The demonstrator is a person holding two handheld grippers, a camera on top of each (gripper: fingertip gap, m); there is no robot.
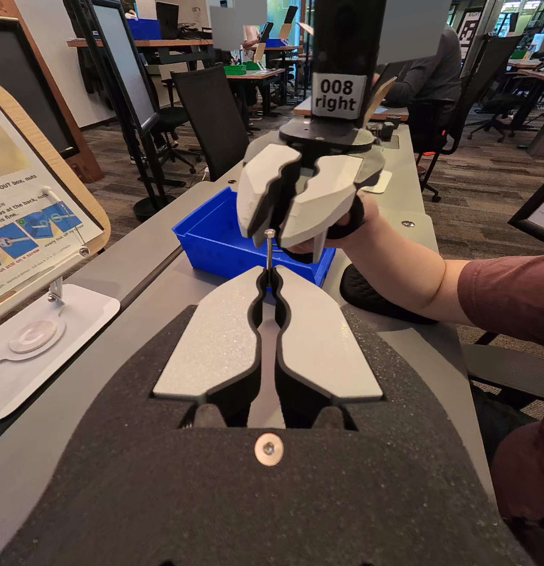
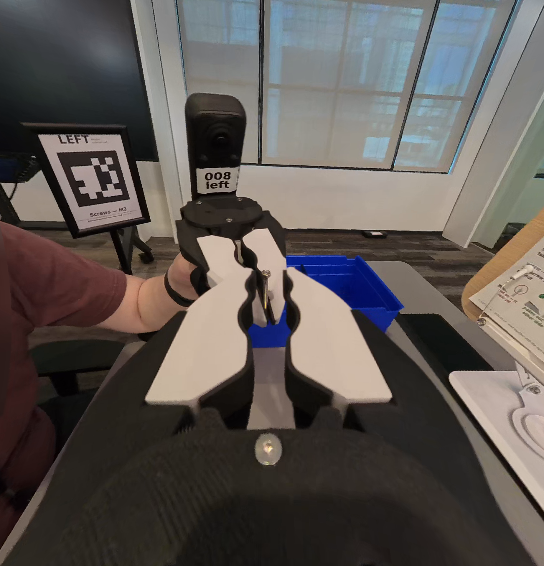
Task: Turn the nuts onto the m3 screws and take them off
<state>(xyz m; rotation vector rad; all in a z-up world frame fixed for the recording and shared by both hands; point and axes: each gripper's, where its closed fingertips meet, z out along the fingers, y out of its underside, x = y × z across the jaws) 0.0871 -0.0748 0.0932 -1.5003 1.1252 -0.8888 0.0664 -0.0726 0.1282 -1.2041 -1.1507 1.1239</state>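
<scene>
M3 screw [image 1: 269, 254] is being gripped upright by left gripper [image 1: 269, 277]; right gripper [image 2: 266, 275] is being held parted around its head, above blue bin [image 1: 221, 242].

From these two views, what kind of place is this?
Probably an open-plan office or lab set up as a data-collection station. Rows of desks and office chairs fill the room, a framed marker sign stands on the floor, and an instruction board sits beside the blue bin.
</scene>
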